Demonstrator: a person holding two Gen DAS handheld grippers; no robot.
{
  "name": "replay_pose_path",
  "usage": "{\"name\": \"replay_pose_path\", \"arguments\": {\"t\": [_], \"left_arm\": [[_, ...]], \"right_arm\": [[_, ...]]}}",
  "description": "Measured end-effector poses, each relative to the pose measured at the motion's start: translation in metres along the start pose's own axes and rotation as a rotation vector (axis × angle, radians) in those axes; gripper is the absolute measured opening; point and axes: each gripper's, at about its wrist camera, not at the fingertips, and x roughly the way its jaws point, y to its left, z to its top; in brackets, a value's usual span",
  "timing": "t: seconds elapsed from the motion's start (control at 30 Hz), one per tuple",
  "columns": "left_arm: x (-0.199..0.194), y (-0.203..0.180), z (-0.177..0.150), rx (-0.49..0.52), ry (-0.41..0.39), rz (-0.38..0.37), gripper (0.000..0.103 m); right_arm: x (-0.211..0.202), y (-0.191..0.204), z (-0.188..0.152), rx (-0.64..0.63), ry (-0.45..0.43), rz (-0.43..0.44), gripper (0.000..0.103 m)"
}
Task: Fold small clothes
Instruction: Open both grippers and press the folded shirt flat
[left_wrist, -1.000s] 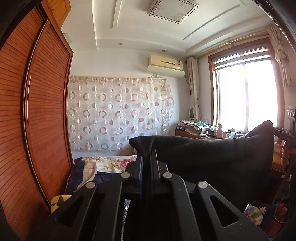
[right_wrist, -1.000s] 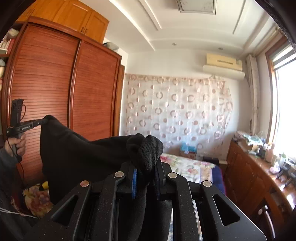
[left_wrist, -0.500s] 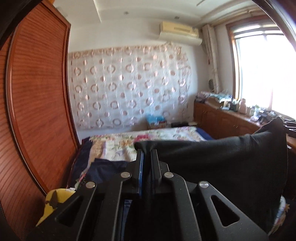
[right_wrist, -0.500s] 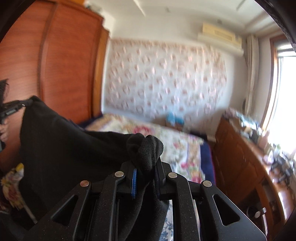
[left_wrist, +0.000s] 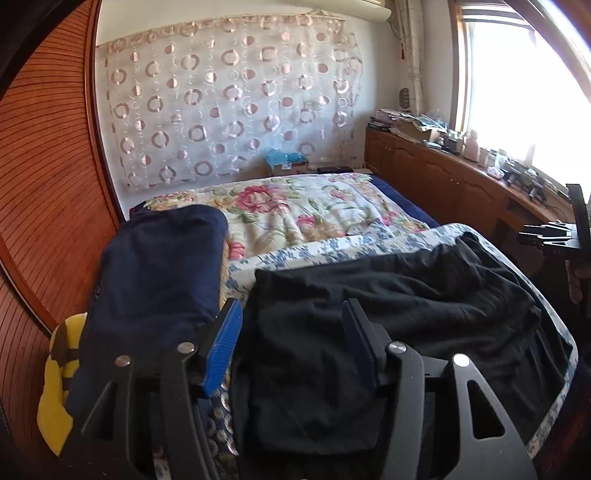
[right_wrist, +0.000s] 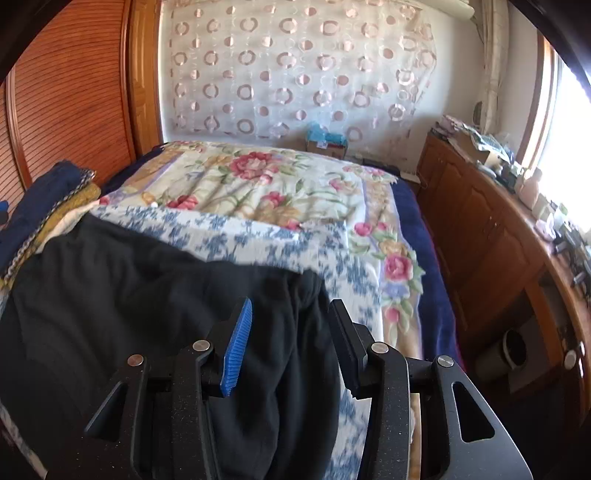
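Observation:
A black garment (left_wrist: 388, 295) lies spread on the blue-and-white cloth (left_wrist: 332, 247) at the near end of the bed. My left gripper (left_wrist: 291, 314) hovers over its left corner; its jaws are opening, with black cloth lying below and between them but not pinched. In the right wrist view the same garment (right_wrist: 129, 288) fills the lower left. My right gripper (right_wrist: 290, 314) is over its right corner, jaws opening, the pads clear of the cloth. That gripper (left_wrist: 554, 236) also shows at the right edge of the left wrist view.
A folded navy pile (left_wrist: 162, 266) sits left of the garment, with a yellow item (left_wrist: 55, 384) beside it. The floral bedspread (right_wrist: 266, 184) stretches beyond. A wooden wardrobe (left_wrist: 40, 177) stands left; a wooden cabinet (right_wrist: 491, 236) with clutter runs along the right under the window.
Both grippers came down from holding the black garment up in the air to the bed. Both let go of its corners, and the garment now lies spread flat.

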Motion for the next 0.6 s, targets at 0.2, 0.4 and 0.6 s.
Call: {"name": "replay_pose_path", "arguments": {"t": [0.2, 0.4, 0.6], "left_arm": [[-0.005, -0.009, -0.035, -0.005, 0.045, -0.067, 0.056], [0.019, -0.02, -0.068, 0.021, 0.135, -0.068, 0.056], [0.037, -0.023, -0.089, 0.019, 0.216, -0.067, 0.056]], "right_arm": [[-0.03, 0.007, -0.05, 0.047, -0.018, 0.049, 0.043], [-0.039, 0.005, -0.098, 0.068, 0.007, 0.031, 0.043], [-0.052, -0.003, -0.126, 0.106, 0.017, 0.046, 0.043]]}}
